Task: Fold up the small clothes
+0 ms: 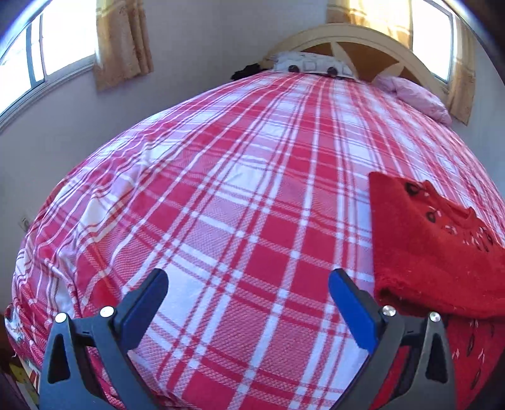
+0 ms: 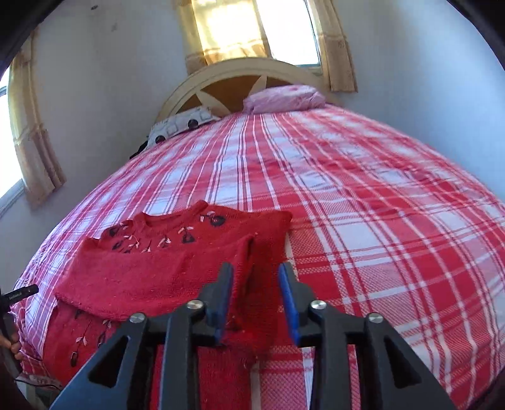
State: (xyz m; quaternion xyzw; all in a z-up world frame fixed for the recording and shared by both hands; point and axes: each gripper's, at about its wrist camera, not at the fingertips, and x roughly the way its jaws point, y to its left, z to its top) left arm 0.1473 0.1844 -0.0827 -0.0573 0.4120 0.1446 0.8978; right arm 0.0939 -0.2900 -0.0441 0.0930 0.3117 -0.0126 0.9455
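Observation:
A small red knitted sweater [image 2: 164, 265] with dark and pale embroidery near the neckline lies partly folded on the red and white plaid bedspread [image 2: 378, 220]. In the left wrist view the sweater [image 1: 432, 249] lies to the right of my left gripper [image 1: 247, 285], which is wide open and empty over the bedspread [image 1: 221, 195]. My right gripper [image 2: 256, 277] is partly open, with the folded right sleeve edge of the sweater between its blue pads [image 2: 288, 302]; the pads do not pinch the fabric.
A cream headboard [image 2: 236, 69] and a pink pillow [image 2: 284, 97] stand at the far end of the bed, with a white patterned pillow [image 2: 180, 124] beside it. Windows with yellow curtains [image 2: 262, 28] line the walls. The left gripper's handle shows at the left edge [image 2: 15, 295].

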